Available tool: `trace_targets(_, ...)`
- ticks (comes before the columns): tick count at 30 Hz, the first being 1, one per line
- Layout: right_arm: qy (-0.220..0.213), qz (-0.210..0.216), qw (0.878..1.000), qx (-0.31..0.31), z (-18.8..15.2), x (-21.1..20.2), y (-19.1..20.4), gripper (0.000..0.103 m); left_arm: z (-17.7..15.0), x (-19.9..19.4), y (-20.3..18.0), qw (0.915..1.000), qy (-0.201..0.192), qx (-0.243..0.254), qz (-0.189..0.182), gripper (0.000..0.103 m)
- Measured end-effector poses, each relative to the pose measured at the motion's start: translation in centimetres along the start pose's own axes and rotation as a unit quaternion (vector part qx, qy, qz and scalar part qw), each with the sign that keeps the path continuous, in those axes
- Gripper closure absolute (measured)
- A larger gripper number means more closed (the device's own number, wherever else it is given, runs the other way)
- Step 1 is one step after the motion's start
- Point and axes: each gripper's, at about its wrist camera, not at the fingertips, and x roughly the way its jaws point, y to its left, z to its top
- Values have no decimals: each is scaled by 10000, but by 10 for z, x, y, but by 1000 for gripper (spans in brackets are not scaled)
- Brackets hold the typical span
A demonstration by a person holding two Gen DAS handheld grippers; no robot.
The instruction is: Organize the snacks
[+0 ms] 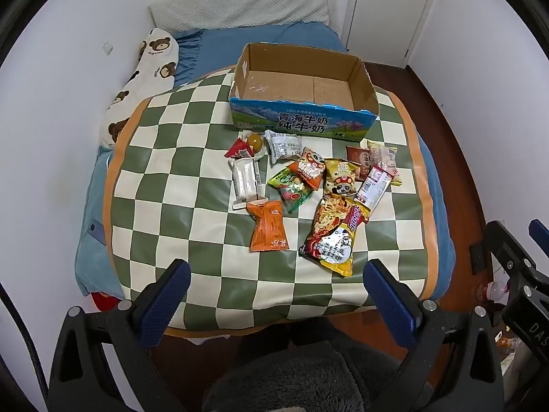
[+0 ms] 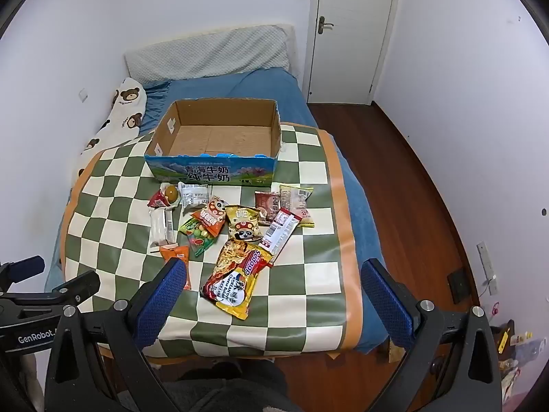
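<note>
An open empty cardboard box (image 1: 302, 86) (image 2: 219, 134) with a blue printed front stands on a green-and-cream checked mat (image 1: 192, 226) (image 2: 302, 285). Several snack packets lie in front of it: a large yellow noodle bag (image 1: 333, 233) (image 2: 236, 274), an orange packet (image 1: 268, 226) (image 2: 176, 254), a white wrapped bar (image 1: 246, 180) (image 2: 160, 225), panda-print packets (image 1: 310, 168) (image 2: 243, 228). My left gripper (image 1: 276, 279) is open and empty, above the mat's near edge. My right gripper (image 2: 273, 279) is open and empty, near the noodle bag.
The mat lies on a blue bed (image 2: 240, 89) against the left wall, with a bear-print pillow (image 1: 151, 68) and a grey pillow (image 2: 206, 55). Wooden floor (image 2: 394, 178) and a white door (image 2: 350, 31) are on the right. Clutter sits at the lower right (image 2: 514, 343).
</note>
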Motion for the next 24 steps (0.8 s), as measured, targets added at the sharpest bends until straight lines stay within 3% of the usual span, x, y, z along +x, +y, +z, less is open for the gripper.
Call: trace_targets(24,-6,38,10000,21,1,0,0,0,7,-3,-2,10000,-65,19,30,0)
